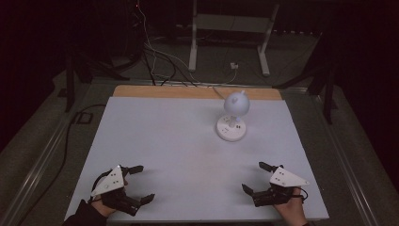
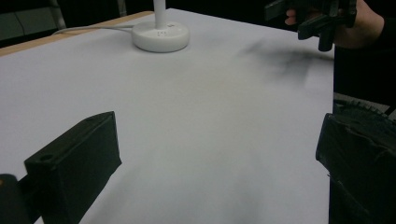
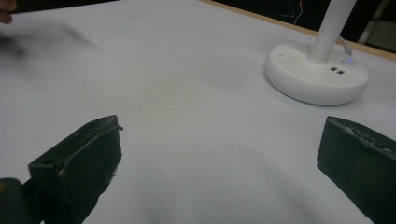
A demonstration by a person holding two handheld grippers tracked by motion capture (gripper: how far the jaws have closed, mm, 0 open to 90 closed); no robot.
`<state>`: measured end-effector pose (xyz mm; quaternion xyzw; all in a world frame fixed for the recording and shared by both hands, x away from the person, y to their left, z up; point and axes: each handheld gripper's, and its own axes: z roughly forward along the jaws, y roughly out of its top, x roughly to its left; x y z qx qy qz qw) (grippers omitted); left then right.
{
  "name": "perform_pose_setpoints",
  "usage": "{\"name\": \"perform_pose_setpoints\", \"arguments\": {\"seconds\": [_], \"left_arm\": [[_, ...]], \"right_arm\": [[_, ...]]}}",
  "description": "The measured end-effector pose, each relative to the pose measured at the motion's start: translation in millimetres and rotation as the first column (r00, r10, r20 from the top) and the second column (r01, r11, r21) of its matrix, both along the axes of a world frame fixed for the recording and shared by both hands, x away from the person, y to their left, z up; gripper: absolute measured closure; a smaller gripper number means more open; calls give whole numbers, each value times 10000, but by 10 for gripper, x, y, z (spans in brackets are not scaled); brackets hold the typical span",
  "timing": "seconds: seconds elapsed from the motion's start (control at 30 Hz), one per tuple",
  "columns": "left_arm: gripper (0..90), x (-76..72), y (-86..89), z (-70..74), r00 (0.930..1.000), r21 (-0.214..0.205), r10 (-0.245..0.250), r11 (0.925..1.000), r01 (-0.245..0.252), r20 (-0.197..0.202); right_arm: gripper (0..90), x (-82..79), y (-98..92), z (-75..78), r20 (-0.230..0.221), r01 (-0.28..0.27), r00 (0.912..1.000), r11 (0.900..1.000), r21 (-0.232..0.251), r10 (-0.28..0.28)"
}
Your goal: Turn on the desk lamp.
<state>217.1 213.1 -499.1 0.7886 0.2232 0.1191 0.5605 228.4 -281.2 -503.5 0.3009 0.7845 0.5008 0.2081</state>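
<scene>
Left gripper [image 1: 139, 183] at about seven o'clock on the desk [image 1: 155, 136], jaws spread wide apart, nothing between them, resting low over the white sheet. In the left gripper view the same wide gap, bare desk [image 2: 196, 130] between the jaws, lamp base [image 2: 160, 35] off toward eleven o'clock.

Desk lamp [image 1: 232, 123] at roughly one o'clock, well apart from both grippers: round white base, slim upright stem, rounded head tilted over it, white cable [image 1: 225, 80] trailing off the far edge at twelve.

Right gripper [image 1: 256, 178] at about five o'clock, jaws likewise fully apart and empty, held in a hand [image 1: 292, 207]. From the right gripper view, base [image 3: 316, 73] up at two o'clock, stem [image 3: 332, 28] rising from its centre.

Likely step: reaching for the lamp, probably with the right gripper as the nearer one. Best approached slowly and level, jaws kept wide until either side of the stem or aligned with a control on the base. Light pressure only, since a tall stem on a small base could tip; other gripper free to steady the base rim.

No brand or readable writing anywhere. Only two small dark slots, seemingly ports, and a faint bluish button on the base; small dots on the top too fine to read.
</scene>
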Motion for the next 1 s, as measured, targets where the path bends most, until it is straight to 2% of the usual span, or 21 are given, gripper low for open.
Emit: {"name": "perform_pose_setpoints", "arguments": {"seconds": [0.33, 0.47, 0.73, 1.0], "left_arm": [[3, 0, 2, 8, 10000, -136, -48, 9999, 49, 55], [3, -5, 7, 11, 9999, -106, -33, 9999, 34, 138], [3, 14, -6, 6, 10000, -172, -54, 9998, 54, 18], [3, 14, 10, 14, 10000, -318, -25, 9995, 23, -59]], "right_arm": [[0, -31, 70, -6, 27, -234, 9997, 9987, -462, 235], [0, -30, 79, -3, -99, -227, 9997, 9988, -425, 223], [0, -50, 107, 32, -197, -196, 9996, 9989, -437, 188], [0, -64, 148, 83, -600, -408, 9974, 9988, -260, 391]]}}
